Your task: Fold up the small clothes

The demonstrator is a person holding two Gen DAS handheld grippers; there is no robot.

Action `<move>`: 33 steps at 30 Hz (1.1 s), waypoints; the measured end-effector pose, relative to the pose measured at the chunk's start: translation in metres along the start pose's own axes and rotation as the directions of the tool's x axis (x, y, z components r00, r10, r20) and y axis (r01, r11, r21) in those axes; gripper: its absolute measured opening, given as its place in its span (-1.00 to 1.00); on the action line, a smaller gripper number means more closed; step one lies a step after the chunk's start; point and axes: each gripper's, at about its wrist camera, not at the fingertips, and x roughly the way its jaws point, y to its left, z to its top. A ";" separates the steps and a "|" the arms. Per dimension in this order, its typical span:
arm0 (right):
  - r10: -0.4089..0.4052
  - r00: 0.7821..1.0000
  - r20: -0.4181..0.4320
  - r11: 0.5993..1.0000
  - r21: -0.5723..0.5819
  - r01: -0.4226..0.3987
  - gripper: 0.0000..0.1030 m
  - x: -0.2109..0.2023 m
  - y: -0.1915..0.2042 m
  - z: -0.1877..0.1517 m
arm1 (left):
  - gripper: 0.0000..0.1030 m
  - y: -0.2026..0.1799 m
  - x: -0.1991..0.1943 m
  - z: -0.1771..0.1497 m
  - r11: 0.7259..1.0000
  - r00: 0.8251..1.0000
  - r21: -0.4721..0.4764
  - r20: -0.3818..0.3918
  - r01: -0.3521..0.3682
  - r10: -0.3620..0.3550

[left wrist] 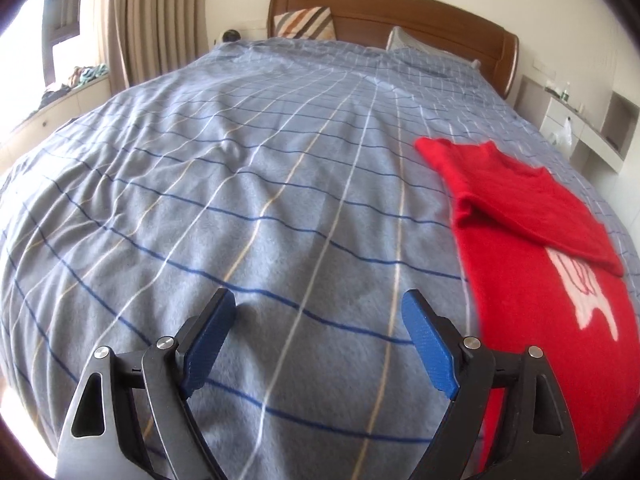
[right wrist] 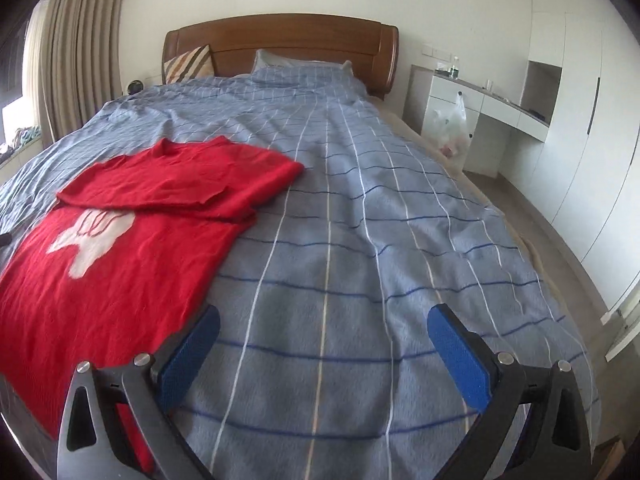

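A small red sweater [left wrist: 532, 264] with a white motif lies flat on the blue checked bedspread [left wrist: 248, 184]. Both sleeves are folded across its upper part. It also shows in the right wrist view [right wrist: 120, 248], at the left. My left gripper [left wrist: 318, 304] is open and empty, just above the bedspread to the left of the sweater. My right gripper [right wrist: 324, 318] is open and empty, over the bedspread [right wrist: 360, 220] to the right of the sweater's lower edge. Its left finger [right wrist: 192, 352] is close to the hem.
A wooden headboard [right wrist: 280, 40] with a striped cushion [right wrist: 188, 64] and a pillow stands at the far end. A curtain and window ledge with clutter [left wrist: 80, 76] are at the left. A white desk [right wrist: 480, 108] with a plastic bag [right wrist: 452, 124] and wardrobes stand at the right.
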 end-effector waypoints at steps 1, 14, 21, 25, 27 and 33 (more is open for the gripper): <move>-0.009 1.000 -0.016 1.000 0.010 0.009 0.98 0.013 -0.005 0.010 | 0.68 0.002 0.007 0.007 1.000 1.000 -0.001 -0.007 -0.010 0.010; 0.019 0.973 -0.231 0.992 0.125 0.010 1.00 0.109 -0.037 0.008 | 0.99 0.010 0.047 0.009 1.000 0.998 0.014 -0.054 0.023 -0.022; 0.024 0.973 -0.229 0.991 0.130 0.006 1.00 0.107 -0.037 0.008 | 0.99 0.011 0.047 0.010 1.000 0.999 0.005 -0.038 0.027 -0.027; 0.023 0.973 -0.229 0.992 0.130 0.007 1.00 0.107 -0.037 0.008 | 0.99 0.013 0.047 0.010 0.999 0.998 0.000 -0.039 0.040 -0.039; 0.023 0.973 -0.229 0.992 0.130 0.007 1.00 0.107 -0.038 0.008 | 0.99 0.014 0.047 0.010 0.999 0.998 -0.005 -0.034 0.046 -0.046; 0.023 0.973 -0.229 0.992 0.129 0.007 1.00 0.107 -0.038 0.008 | 0.99 0.017 0.046 0.009 0.998 0.998 -0.017 -0.014 0.063 -0.063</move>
